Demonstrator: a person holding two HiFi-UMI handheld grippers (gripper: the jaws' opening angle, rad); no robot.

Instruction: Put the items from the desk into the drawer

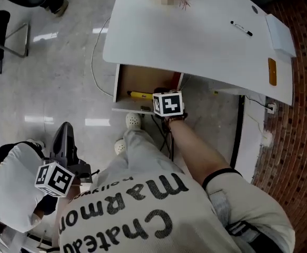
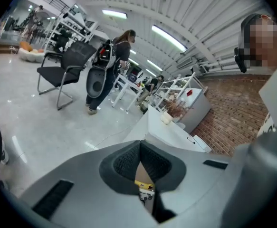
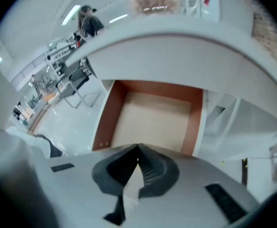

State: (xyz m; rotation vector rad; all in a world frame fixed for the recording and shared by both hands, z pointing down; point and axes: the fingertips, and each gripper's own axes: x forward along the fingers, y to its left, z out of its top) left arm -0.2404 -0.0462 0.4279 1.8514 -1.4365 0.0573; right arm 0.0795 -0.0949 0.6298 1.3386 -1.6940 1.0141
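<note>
Both closed, nothing in them: right gripper [image 3: 138, 148] over the open drawer [image 1: 142, 78], left gripper [image 2: 140, 145] low at the person's left. A yellow thing [image 1: 140, 95] is in the drawer. The pen [image 1: 241, 28] and orange thing [image 1: 271, 71] are on the desk [image 1: 195, 41]. The shirt [image 1: 142, 215] reads "Chateau Marmon".

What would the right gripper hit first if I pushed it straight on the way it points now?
Most likely the bare floor of the open drawer: the shut right gripper aims down into it, with nothing seen in between. Depth is hard to judge.
</note>
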